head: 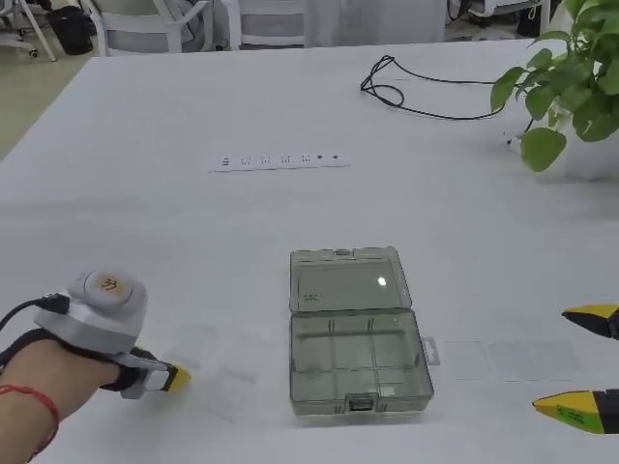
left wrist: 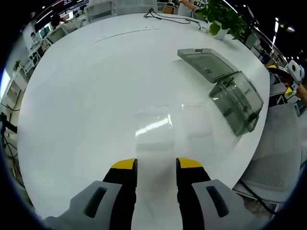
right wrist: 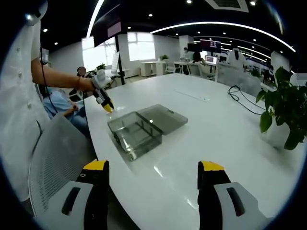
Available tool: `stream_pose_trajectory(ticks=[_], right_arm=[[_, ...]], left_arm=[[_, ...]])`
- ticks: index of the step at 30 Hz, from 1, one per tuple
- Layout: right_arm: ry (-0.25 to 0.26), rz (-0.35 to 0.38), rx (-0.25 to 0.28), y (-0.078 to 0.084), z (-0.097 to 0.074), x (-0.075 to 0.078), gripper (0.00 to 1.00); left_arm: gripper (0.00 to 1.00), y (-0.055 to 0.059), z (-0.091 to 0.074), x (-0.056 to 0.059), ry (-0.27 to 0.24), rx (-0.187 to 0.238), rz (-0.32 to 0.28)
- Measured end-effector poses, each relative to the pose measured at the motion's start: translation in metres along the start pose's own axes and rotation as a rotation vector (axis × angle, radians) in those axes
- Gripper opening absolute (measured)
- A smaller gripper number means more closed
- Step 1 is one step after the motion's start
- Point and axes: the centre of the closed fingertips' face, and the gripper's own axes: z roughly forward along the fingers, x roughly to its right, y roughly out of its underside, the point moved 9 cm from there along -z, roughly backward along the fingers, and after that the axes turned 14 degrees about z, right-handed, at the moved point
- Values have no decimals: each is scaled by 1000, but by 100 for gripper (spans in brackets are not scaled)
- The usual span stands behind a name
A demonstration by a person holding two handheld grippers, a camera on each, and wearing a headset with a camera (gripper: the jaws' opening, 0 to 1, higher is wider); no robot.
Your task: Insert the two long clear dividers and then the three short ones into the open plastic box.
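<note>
**Head view: both grippers open, box lying open between them**

Nearest, at the table's near left, the left gripper is held low, its jaws a little apart and empty. In the left gripper view, faint clear dividers lie flat just ahead of its tips. At the near right, the right gripper has its jaws spread wide, holding nothing. Between them sits the plastic box, its lid folded back flat. Short clear pieces lie in a row just right of it. Farther off are a power strip, a black cable and a potted plant.

Clear glossy plastic box, smooth white table
</note>
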Motion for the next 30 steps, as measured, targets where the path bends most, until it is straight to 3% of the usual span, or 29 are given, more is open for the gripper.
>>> stream_pose_trajectory(ticks=[5, 14, 20, 30], right_arm=[[-3, 1, 4, -5, 1, -2, 76], [-11, 26, 32, -20, 5, -8, 70], [-15, 55, 62, -36, 10, -16, 66], [-32, 120, 134, -62, 21, -35, 56]], left_arm=[[30, -2, -8, 6, 6, 39, -28], [30, -14, -22, 17, 29, 154, -94], [30, -30, -32, 31, 74, 274, -140], [30, -56, -45, 56, 152, 418, -192]])
